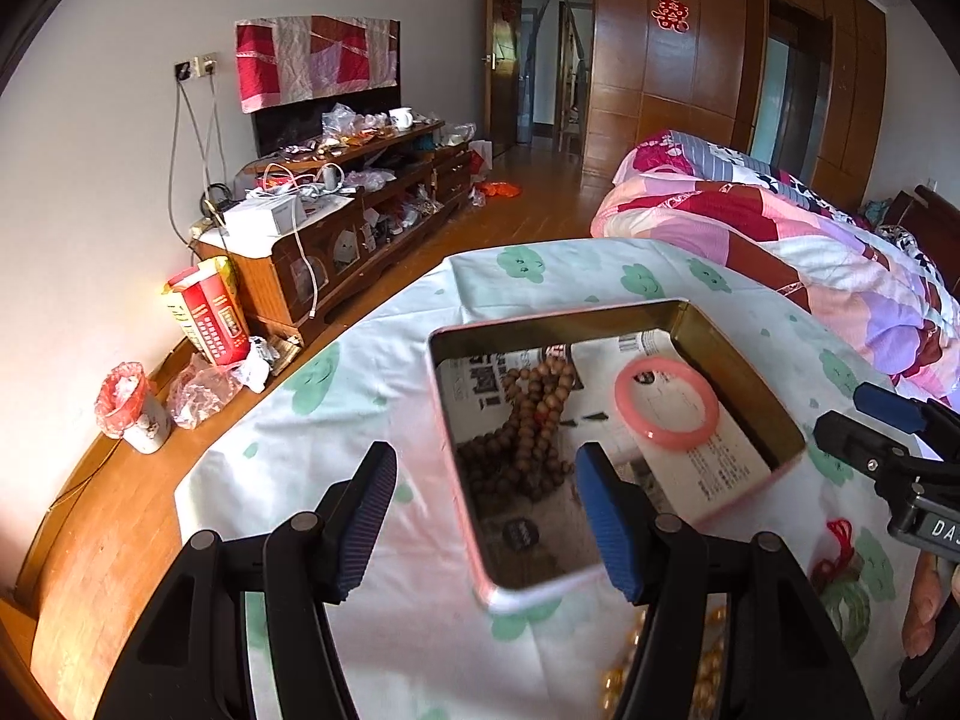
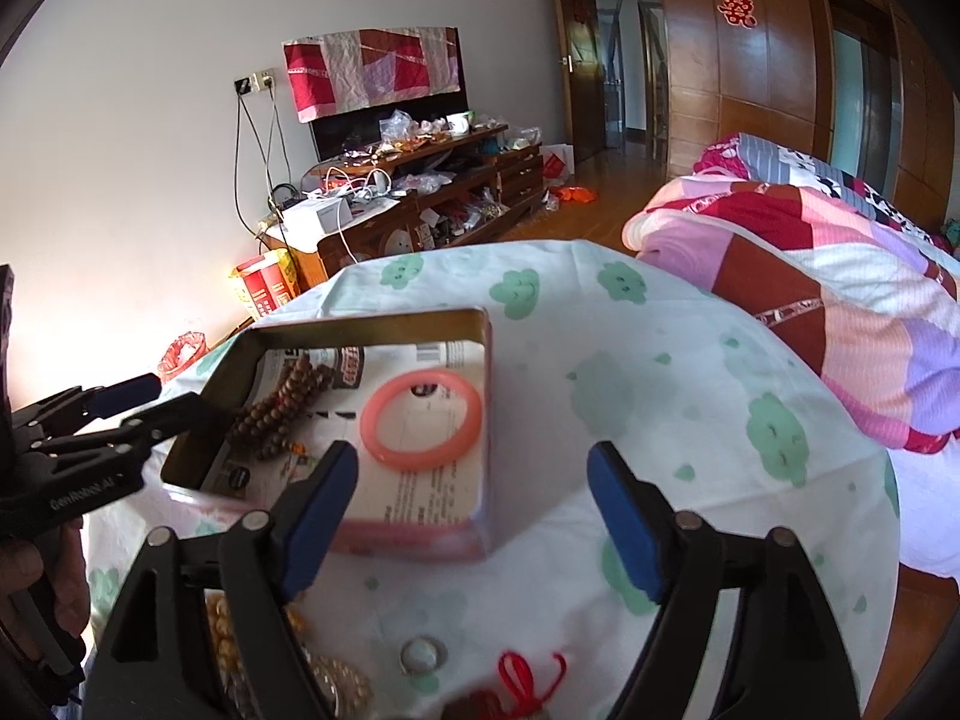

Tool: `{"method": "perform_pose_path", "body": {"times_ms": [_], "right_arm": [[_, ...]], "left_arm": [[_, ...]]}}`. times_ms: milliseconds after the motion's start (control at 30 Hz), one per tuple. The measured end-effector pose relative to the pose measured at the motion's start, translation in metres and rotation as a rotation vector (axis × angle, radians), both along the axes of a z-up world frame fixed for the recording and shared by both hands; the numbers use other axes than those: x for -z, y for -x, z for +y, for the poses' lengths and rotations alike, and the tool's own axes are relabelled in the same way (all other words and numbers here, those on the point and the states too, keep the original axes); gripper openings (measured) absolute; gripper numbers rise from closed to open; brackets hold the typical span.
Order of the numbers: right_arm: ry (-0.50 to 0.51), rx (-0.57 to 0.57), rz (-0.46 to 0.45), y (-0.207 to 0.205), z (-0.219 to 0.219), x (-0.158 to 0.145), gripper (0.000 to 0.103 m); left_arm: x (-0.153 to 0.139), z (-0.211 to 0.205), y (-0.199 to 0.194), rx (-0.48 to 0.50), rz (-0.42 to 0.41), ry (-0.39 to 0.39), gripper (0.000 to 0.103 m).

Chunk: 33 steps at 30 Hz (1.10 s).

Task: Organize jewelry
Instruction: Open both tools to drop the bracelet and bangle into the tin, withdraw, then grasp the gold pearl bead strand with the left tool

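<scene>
A pink tin box (image 1: 474, 552) (image 2: 414, 543) stands open on the cloth-covered table (image 1: 384, 372) (image 2: 660, 396). Inside lie a pink bangle (image 1: 666, 403) (image 2: 422, 420) and a string of brown wooden beads (image 1: 528, 426) (image 2: 276, 414) on printed paper. My left gripper (image 1: 486, 519) (image 2: 156, 399) is open and empty over the box's near left part. My right gripper (image 2: 474, 525) (image 1: 864, 420) is open and empty at the box's near right corner. On the cloth near me lie golden beads (image 1: 624, 678) (image 2: 222, 630), a pendant with red cord (image 2: 528, 678) (image 1: 840, 546), a green bangle (image 1: 852, 606) and a ring (image 2: 422, 655).
A bed with a patchwork quilt (image 1: 780, 228) (image 2: 840, 276) is at the right. A cluttered wooden TV cabinet (image 1: 360, 204) (image 2: 432, 192) runs along the left wall. A red box (image 1: 210, 318) and a cup (image 1: 138, 414) sit on a wooden ledge beside the table.
</scene>
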State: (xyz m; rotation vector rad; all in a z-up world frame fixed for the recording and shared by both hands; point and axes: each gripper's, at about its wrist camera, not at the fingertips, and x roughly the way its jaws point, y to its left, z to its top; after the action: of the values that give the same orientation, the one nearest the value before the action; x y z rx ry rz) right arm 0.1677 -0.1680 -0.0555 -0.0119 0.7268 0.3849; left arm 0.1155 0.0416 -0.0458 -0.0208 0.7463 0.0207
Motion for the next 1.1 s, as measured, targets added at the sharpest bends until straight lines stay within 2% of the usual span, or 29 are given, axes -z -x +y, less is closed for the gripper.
{"method": "perform_pose_path", "body": {"times_ms": [267, 433, 567, 833, 967, 1000, 1033, 1100], "right_arm": [[0.036, 0.014, -0.002, 0.032, -0.014, 0.008, 0.084], [0.046, 0.038, 0.003, 0.053, -0.024, 0.019, 0.086], [0.052, 0.061, 0.007, 0.069, -0.033, 0.028, 0.086], [0.005, 0.131, -0.003, 0.073, -0.048, 0.028, 0.088], [0.009, 0.136, 0.007, 0.071, -0.048, 0.029, 0.088], [0.012, 0.137, 0.012, 0.070, -0.048, 0.030, 0.088], [0.016, 0.137, 0.018, 0.069, -0.047, 0.031, 0.088], [0.023, 0.140, 0.028, 0.069, -0.047, 0.033, 0.088]], "left_arm": [[0.009, -0.007, 0.044, -0.037, -0.002, -0.016, 0.062], [0.022, -0.025, 0.060, 0.008, 0.033, -0.021, 0.062], [0.026, -0.042, 0.064, 0.042, 0.046, -0.013, 0.062], [0.038, -0.062, 0.063, 0.104, 0.078, -0.027, 0.062], [0.040, -0.063, 0.061, 0.134, 0.080, 0.015, 0.062], [0.043, -0.065, 0.059, 0.150, 0.092, 0.026, 0.061], [0.045, -0.065, 0.058, 0.160, 0.104, 0.038, 0.050], [0.047, -0.065, 0.058, 0.187, 0.118, 0.072, 0.039]]}}
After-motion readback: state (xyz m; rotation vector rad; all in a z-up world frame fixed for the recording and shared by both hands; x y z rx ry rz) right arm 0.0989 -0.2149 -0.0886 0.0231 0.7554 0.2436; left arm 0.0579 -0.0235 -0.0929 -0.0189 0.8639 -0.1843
